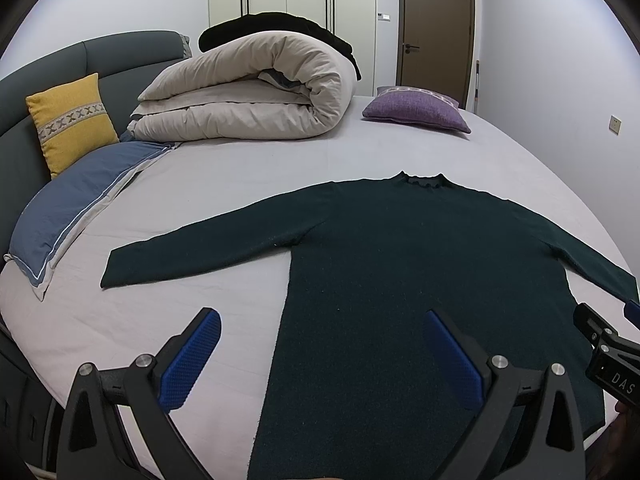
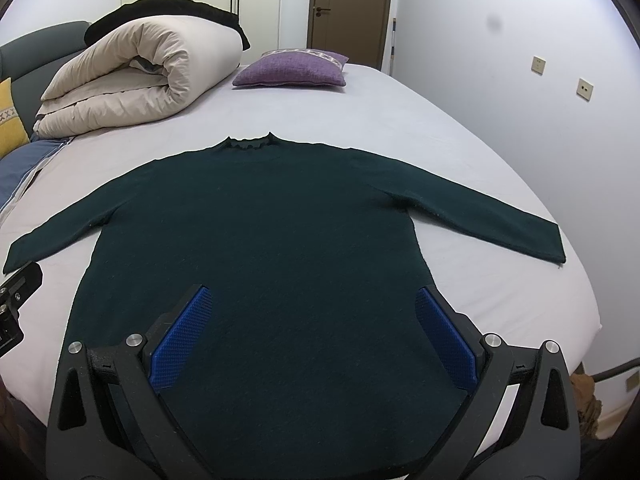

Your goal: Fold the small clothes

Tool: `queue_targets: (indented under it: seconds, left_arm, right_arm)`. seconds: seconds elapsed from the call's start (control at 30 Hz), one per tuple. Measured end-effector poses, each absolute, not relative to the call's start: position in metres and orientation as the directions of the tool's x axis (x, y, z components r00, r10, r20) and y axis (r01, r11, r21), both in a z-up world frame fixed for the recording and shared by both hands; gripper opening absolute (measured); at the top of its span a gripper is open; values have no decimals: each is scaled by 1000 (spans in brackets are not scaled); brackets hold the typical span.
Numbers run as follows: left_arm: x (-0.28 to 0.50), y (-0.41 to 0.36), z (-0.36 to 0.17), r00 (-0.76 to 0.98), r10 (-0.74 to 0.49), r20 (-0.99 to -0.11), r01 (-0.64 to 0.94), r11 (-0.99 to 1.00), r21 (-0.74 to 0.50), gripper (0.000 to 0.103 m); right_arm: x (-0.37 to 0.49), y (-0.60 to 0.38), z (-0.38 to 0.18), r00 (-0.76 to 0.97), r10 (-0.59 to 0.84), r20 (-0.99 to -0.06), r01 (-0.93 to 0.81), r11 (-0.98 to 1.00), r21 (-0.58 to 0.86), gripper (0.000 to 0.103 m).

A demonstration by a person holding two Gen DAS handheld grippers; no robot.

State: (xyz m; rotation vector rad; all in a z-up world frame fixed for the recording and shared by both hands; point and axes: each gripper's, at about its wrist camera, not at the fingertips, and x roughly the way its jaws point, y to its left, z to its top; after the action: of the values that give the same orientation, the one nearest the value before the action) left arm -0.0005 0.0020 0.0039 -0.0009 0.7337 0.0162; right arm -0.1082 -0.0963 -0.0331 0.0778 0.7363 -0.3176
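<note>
A dark green long-sleeved sweater (image 1: 400, 264) lies flat on the bed, collar away from me, both sleeves spread out. It also shows in the right wrist view (image 2: 260, 220). My left gripper (image 1: 322, 320) is open and empty, hovering over the sweater's lower left hem edge. My right gripper (image 2: 314, 300) is open and empty above the sweater's lower body. The right gripper's body shows at the right edge of the left wrist view (image 1: 612, 344). The left gripper's body shows at the left edge of the right wrist view (image 2: 16, 300).
A rolled beige duvet (image 1: 248, 88) lies at the bed's far side. A purple cushion (image 1: 416, 110) lies far right, a yellow cushion (image 1: 72, 120) and a blue pillow (image 1: 76, 204) at the left. The bed's edge (image 2: 580, 300) runs near the right sleeve.
</note>
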Motion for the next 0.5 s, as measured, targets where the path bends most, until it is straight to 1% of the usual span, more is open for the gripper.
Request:
queue_targets:
  seconds: [0.5]
  left_arm:
    - [0, 0, 3, 743, 16, -669, -16, 1000, 6, 103]
  right_arm:
    - [-109, -95, -34, 696, -255, -672, 312, 949, -38, 103]
